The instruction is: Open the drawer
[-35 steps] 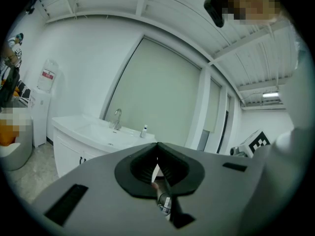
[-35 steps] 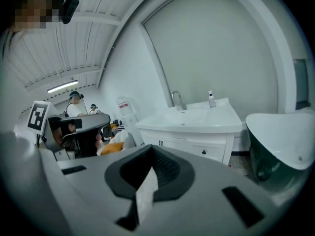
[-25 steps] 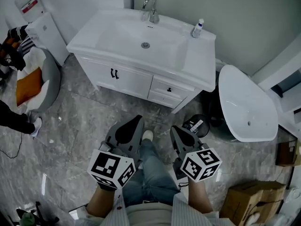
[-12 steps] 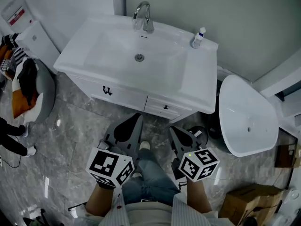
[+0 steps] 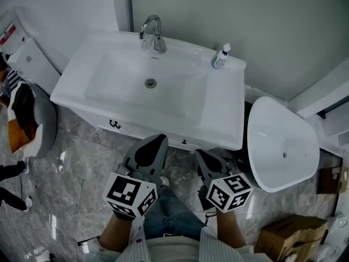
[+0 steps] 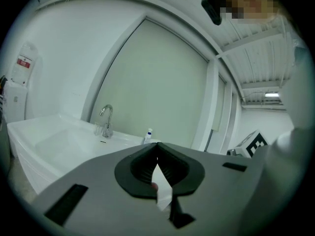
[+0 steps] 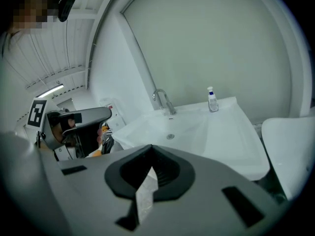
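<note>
The white vanity (image 5: 223, 108) fills the upper middle of the head view. Its drawer (image 5: 188, 143) shows only as a thin strip with a small black knob under the counter's front right edge. My left gripper (image 5: 160, 139) points at the vanity front just left of the knob, jaws shut and empty. My right gripper (image 5: 200, 153) sits to the right of the knob, short of the vanity, also shut on nothing. In the left gripper view the left gripper (image 6: 157, 145) has its jaws meeting at the tip. The right gripper (image 7: 150, 147) looks the same in the right gripper view.
A faucet (image 5: 153, 30) and a soap bottle (image 5: 220, 57) stand at the back of the counter. A white oval basin (image 5: 281, 146) leans at the right, with a cardboard box (image 5: 289, 231) below it. A grey seat with clothes (image 5: 32, 119) is at the left. Twin door handles (image 5: 115, 124) show left of the drawer.
Both grippers and the head have moved forward towards the vanity. The drawer front, fully visible before, is now mostly hidden under the counter edge. The jaws stay shut.
</note>
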`<state>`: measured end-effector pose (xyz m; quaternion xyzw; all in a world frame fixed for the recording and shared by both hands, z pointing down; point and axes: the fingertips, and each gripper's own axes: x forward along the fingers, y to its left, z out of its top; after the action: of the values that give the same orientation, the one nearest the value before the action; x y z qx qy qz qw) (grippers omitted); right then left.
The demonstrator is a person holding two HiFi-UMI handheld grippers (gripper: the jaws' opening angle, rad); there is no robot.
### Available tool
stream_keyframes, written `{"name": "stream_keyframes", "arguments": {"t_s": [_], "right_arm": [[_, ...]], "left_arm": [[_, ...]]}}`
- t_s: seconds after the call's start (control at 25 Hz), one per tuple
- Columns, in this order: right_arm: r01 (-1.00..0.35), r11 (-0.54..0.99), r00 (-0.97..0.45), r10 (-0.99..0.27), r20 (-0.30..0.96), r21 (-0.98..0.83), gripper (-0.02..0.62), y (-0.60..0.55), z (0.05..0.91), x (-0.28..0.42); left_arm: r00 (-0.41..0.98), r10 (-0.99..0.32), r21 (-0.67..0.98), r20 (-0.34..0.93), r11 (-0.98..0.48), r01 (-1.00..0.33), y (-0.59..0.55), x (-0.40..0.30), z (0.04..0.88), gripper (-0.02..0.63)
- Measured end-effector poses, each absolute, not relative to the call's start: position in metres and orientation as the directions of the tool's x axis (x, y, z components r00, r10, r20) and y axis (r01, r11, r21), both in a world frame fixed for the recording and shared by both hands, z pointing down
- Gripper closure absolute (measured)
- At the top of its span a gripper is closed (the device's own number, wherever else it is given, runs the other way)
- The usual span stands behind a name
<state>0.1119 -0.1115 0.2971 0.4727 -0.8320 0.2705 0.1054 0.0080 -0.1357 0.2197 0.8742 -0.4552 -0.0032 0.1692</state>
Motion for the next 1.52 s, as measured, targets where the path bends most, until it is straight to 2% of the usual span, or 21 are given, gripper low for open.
{"name": "stream_keyframes", "arguments": {"t_s": [0.88,1.52], "right_arm": [[-0.880,0.309,-0.452,-0.774,0.443,-0.360,0.586,-0.126,0.315,0.123],[-0.908,0.289,-0.408,-0.777,0.479,-0.305,0.586,-0.125,0.403,0.111]], "left_arm": [[0.654,-0.724,0.318,0.220,-0.581,-0.750,-0.160,0.026,0.263,0.589],[0.655,-0.698,0.326,0.289,-0.572,-0.753,-0.144,0.013,0.356,0.589]]}}
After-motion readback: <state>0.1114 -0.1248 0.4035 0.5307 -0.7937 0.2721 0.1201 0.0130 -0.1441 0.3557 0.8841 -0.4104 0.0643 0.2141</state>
